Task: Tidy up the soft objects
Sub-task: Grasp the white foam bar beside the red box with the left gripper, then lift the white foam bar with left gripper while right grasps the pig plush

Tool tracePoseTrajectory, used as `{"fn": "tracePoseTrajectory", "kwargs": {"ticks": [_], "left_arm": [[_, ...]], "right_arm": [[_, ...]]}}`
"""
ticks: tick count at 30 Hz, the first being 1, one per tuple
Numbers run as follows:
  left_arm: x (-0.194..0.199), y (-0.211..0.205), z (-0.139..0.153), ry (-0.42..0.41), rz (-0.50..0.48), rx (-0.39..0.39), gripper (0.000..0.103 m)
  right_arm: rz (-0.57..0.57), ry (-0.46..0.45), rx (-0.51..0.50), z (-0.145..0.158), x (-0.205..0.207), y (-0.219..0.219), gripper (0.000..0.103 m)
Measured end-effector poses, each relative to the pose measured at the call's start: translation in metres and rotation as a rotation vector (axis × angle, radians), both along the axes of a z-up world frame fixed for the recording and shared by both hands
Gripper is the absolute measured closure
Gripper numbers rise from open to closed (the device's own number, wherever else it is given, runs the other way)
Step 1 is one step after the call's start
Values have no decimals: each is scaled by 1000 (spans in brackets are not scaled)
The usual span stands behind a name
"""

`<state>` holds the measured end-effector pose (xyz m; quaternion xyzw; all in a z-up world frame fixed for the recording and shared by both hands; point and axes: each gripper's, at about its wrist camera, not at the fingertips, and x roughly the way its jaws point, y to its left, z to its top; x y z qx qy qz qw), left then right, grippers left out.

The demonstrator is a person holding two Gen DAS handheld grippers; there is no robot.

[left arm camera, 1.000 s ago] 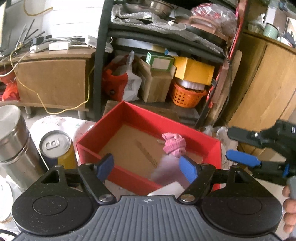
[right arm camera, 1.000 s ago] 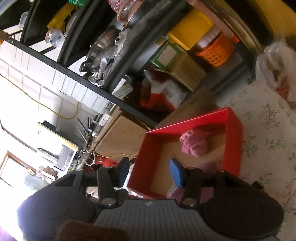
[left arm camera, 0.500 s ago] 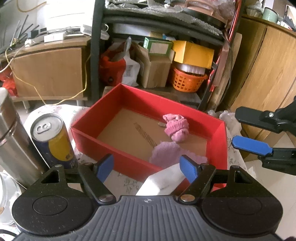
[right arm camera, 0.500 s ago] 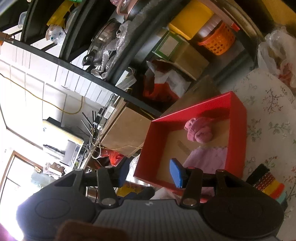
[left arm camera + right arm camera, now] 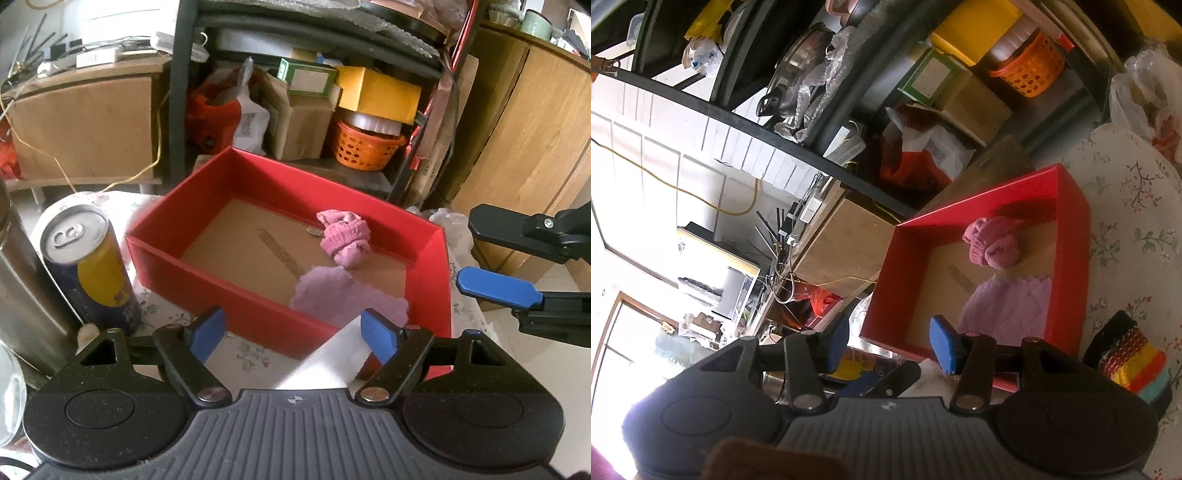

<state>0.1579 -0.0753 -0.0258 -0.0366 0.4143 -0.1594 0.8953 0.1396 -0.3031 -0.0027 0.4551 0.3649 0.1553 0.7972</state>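
Inside the red box, on its cardboard floor, lie two of the soft things: a rolled pink sock near the far wall and a flat lilac cloth against the near wall, just beside it. A striped knitted piece waits outside on the flowered surface, close to the box's corner. The likeliest trouble from here is a knock: the drink can stands upright just beside the box, and a sweep of the left gripper toward that side could tip it. A white sheet lies under that gripper's nose and might be caught instead of fabric. The left gripper tilts steeply down over the near wall, jaws wide apart and empty. The right gripper is rolled sideways and points more shallowly toward the box; its jaws stand narrowly apart with nothing between them.
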Motion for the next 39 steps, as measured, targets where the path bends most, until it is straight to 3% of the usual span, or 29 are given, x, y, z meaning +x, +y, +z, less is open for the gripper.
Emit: {"fn": "tracePoseTrajectory", "kwargs": {"ticks": [18, 22, 25, 28, 30, 31, 33, 39], "left_arm": [[-5, -19, -10, 53, -143, 24, 24], [-8, -21, -3, 48, -212, -3, 22], [-10, -27, -9, 51, -215, 28, 22], [-10, -32, -19, 45, -183, 98, 31], [-9, -32, -22, 35, -164, 106, 51], [-8, -31, -23, 45, -155, 97, 55], [-7, -28, -23, 61, -146, 67, 59], [-10, -24, -18, 46, -128, 74, 65]], "right_arm": [[12, 14, -5, -1, -2, 2, 82], [12, 16, -3, -1, -2, 1, 82], [6, 21, 9, -2, -3, 0, 82], [7, 31, 20, -4, -4, -1, 82], [12, 32, 17, -5, -5, -1, 82], [17, 32, 20, -5, -5, -1, 82], [27, 31, 24, -5, -6, 0, 82], [39, 29, 26, -3, -7, 1, 82]]}}
